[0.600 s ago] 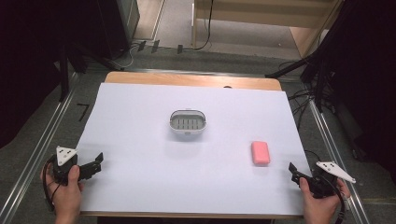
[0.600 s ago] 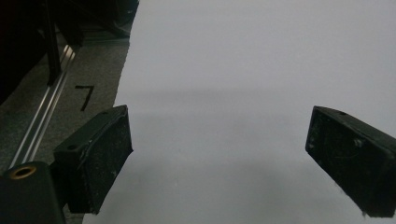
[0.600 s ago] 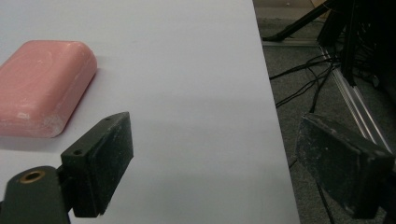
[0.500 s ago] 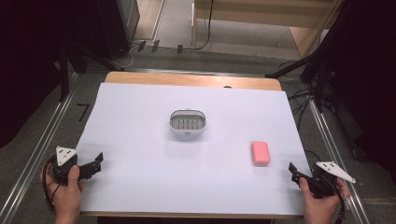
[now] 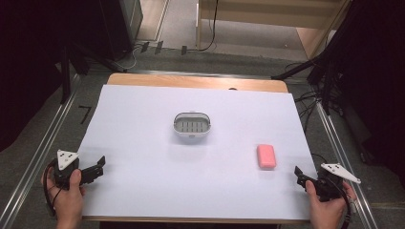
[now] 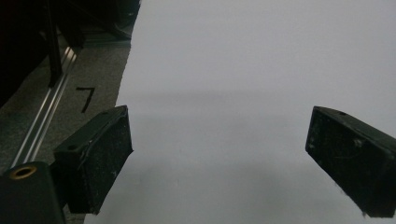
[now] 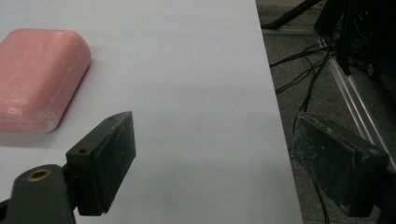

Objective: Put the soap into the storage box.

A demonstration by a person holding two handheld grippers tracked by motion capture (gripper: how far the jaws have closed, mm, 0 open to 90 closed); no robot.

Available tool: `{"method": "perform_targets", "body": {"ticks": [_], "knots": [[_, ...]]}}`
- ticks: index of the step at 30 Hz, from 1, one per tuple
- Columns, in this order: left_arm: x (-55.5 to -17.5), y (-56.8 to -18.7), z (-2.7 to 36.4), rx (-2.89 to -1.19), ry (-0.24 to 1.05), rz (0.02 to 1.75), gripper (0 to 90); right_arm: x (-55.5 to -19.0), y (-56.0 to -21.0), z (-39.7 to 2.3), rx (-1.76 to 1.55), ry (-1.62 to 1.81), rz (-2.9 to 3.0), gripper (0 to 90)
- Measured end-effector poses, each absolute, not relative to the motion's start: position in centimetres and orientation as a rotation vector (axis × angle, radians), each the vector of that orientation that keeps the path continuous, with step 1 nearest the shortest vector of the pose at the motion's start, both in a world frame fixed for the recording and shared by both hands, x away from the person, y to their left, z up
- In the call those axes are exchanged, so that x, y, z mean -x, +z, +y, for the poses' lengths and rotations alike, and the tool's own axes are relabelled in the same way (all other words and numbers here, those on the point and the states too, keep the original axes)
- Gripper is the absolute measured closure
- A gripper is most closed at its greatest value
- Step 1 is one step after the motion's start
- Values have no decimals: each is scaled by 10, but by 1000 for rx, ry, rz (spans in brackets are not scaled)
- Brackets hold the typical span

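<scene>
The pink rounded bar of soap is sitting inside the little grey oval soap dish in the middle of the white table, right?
Not inside. The pink rounded bar of soap lies on the bare white table, apart from the little grey oval soap dish, nearer the right gripper. The high view shows it.

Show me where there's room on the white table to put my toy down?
Lots of room. The table is bare left of the dish, all the way to the left gripper. The front middle, between both grippers, is free too. The only busier spot is front right, where the soap lies near the right gripper.
</scene>
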State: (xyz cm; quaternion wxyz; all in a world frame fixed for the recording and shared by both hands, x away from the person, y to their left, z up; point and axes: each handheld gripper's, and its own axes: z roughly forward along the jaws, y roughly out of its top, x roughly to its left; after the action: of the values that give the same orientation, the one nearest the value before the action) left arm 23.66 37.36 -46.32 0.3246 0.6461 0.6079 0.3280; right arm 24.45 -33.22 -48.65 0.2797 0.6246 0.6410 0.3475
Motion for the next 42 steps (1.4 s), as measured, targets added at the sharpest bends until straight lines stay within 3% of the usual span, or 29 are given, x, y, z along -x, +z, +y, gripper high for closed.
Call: {"method": "perform_targets", "body": {"ticks": [42], "knots": [[-235,-463,375,-1672,855,1591,76,-274,-450,-293,-1787,814,1897,129]]}}
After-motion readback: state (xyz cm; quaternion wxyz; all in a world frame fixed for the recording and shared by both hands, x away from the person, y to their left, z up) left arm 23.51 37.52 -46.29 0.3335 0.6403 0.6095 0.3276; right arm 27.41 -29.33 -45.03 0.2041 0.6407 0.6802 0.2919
